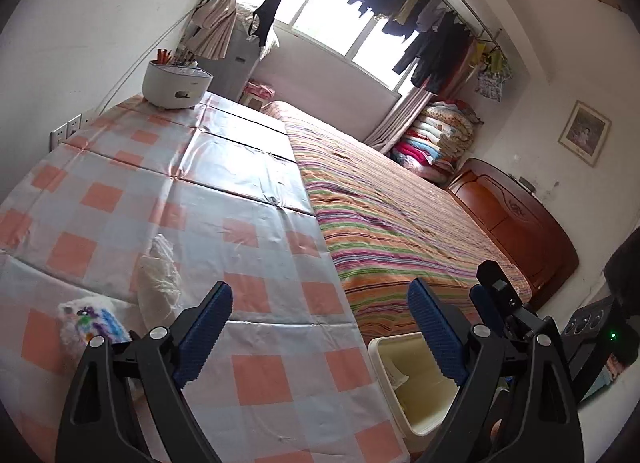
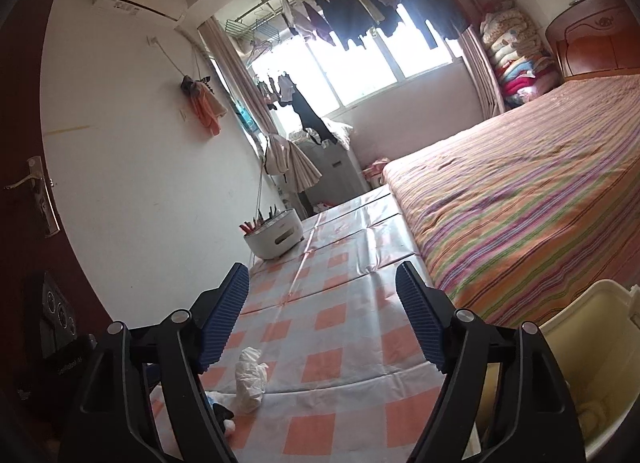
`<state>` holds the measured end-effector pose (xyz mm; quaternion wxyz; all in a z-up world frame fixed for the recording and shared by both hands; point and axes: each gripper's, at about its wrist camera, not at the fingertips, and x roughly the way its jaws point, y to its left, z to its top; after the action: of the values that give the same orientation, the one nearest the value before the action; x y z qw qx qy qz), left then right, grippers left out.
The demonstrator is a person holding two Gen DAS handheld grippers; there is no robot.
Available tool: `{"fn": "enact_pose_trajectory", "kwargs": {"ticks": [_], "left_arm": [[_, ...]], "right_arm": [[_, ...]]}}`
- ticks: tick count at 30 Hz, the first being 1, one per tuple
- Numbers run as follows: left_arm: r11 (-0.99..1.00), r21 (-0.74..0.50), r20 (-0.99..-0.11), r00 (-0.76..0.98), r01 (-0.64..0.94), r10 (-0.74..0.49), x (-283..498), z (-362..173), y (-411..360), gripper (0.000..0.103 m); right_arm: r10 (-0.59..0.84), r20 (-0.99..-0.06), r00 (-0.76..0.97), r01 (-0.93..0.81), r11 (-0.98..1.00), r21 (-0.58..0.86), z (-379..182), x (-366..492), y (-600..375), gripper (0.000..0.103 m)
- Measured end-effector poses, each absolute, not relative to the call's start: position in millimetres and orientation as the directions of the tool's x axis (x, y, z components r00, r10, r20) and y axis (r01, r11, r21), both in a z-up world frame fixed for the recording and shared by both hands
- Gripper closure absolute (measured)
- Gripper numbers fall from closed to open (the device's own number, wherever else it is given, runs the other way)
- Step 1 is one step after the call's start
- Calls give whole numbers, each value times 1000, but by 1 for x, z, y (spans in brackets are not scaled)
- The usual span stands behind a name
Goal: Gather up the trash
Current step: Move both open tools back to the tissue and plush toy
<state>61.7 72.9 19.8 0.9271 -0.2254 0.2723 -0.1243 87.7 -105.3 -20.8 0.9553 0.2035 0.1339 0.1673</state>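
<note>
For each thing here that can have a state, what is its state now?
left gripper: open, nothing between its jaws
right gripper: open, nothing between its jaws
crumpled white wrapper: lying on the checkered tablecloth, untouched
cream trash bin: open, standing beside the table
white utensil holder: upright, holding utensils
door: cannot tell

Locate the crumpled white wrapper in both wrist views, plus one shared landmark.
Left wrist: white wrapper lies on the checked tablecloth, lower left, just left of the left jaw.
Right wrist: white wrapper lies lower centre on the cloth, between the open jaws, nearer the left one.
Shared landmark: white round pot at the table's far end, by the wall.
</note>
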Motion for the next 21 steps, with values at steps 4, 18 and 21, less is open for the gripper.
{"fn": "enact_pose_trajectory", "kwargs": {"ticks": [4,18,21], "left_arm": [[877,-475,-459,832,67,-312,52,15,87,16],[860,-506,-457,865,-63,-205,28,0,159,16],[853,-515,-446,876,-86,-181,24,-5,179,16]], "right_arm": [[404,-221,887,-282,856,434,-28,98,-93,28],[493,-272,827,-346,826,444,-33,104,-67,25],[506,-292,812,-355,824,441,-40,107,-57,25]]}}
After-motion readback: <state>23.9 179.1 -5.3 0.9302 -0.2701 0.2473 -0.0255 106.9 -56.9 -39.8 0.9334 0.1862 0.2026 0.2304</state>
